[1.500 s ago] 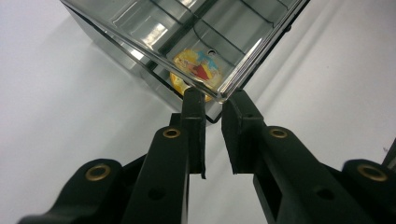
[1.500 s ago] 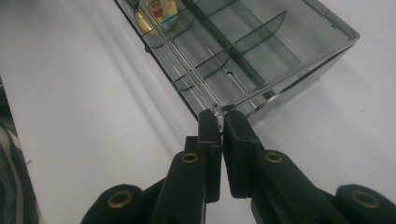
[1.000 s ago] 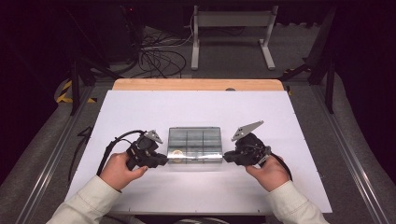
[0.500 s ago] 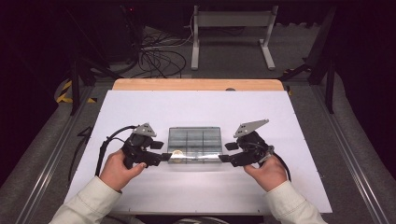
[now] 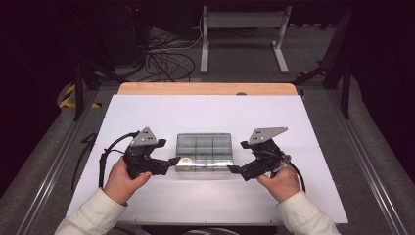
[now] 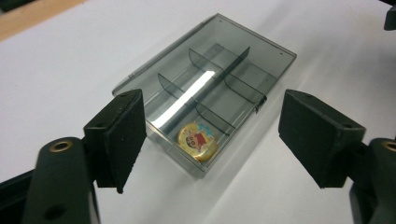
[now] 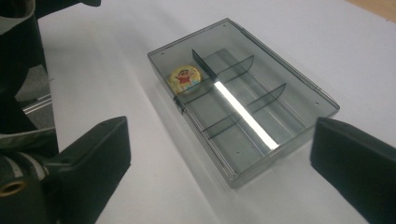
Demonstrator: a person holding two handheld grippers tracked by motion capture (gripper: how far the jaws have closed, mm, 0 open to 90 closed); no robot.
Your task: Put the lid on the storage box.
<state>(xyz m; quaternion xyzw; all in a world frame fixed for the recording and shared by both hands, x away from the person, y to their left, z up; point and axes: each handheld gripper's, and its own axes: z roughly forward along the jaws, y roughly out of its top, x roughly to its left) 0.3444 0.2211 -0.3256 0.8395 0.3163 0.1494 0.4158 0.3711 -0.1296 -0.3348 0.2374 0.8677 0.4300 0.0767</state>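
Lab, floor cables (image 5: 164,61), rails (image 5: 54,166), white table (image 5: 210,110)

a see-through grey plastic box (image 5: 204,152) lies flat on the white table, near its middle. its lid is shut. thin walls split the inside into small rooms. a round yellow badge (image 6: 198,140) with a cartoon kid on it lies in one corner room.

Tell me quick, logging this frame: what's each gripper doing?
Left gripper: open, jaws just opened, holding nothing, box ahead.
Right gripper: open, jaws just opened, holding nothing.
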